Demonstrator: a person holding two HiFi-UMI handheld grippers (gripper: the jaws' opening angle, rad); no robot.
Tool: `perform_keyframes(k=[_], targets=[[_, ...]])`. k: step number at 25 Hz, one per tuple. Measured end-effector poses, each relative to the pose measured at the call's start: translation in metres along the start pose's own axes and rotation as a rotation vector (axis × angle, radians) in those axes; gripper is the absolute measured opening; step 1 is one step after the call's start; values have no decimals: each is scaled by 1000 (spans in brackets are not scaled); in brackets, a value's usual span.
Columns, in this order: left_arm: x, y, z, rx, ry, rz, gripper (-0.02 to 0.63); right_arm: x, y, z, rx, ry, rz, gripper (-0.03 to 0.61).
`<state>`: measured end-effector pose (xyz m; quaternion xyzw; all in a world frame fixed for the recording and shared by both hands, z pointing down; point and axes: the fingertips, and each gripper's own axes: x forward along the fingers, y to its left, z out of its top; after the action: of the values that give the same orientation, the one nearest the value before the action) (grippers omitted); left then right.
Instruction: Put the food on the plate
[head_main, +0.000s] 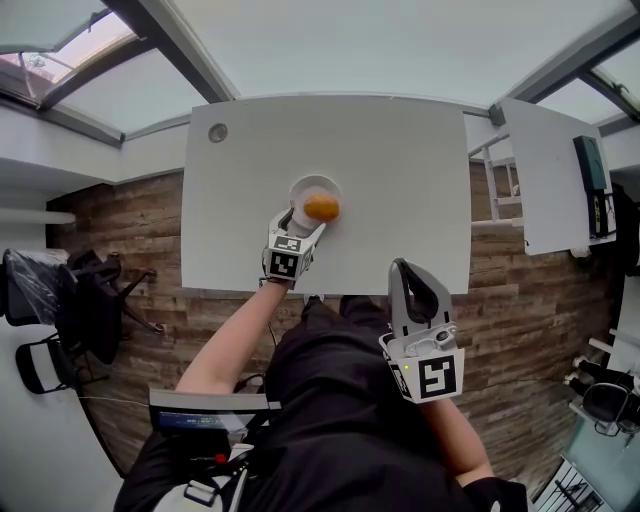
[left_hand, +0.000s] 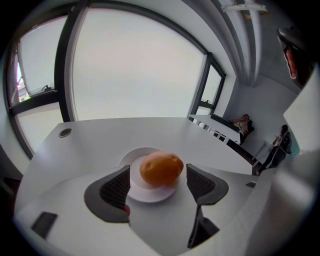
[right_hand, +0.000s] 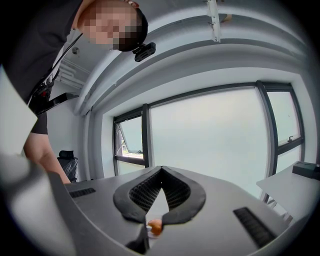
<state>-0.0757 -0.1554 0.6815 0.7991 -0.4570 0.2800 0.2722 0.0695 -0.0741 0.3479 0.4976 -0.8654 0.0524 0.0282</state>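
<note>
The left gripper (head_main: 308, 222), jaws spread apart on either side of the orange potato-like food (head_main: 321, 207) resting on the small white plate (head_main: 303, 186), appears to be at the release step, so next it should back straight out without nudging it, while the right gripper (head_main: 400, 270) hangs closed and empty by the table (head_main: 400, 170) edge.
</note>
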Motion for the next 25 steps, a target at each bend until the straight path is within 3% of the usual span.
perform_keyframes(k=[12, 18, 25], targets=[[-33, -17, 16, -87, -115, 15, 339, 0, 15, 2, -3, -14, 36, -3], [-55, -24, 32, -70, -178, 26, 339, 3, 23, 4, -4, -19, 59, -3], [-85, -21, 47, -125, -262, 53, 339, 6, 30, 7, -8, -28, 73, -3]])
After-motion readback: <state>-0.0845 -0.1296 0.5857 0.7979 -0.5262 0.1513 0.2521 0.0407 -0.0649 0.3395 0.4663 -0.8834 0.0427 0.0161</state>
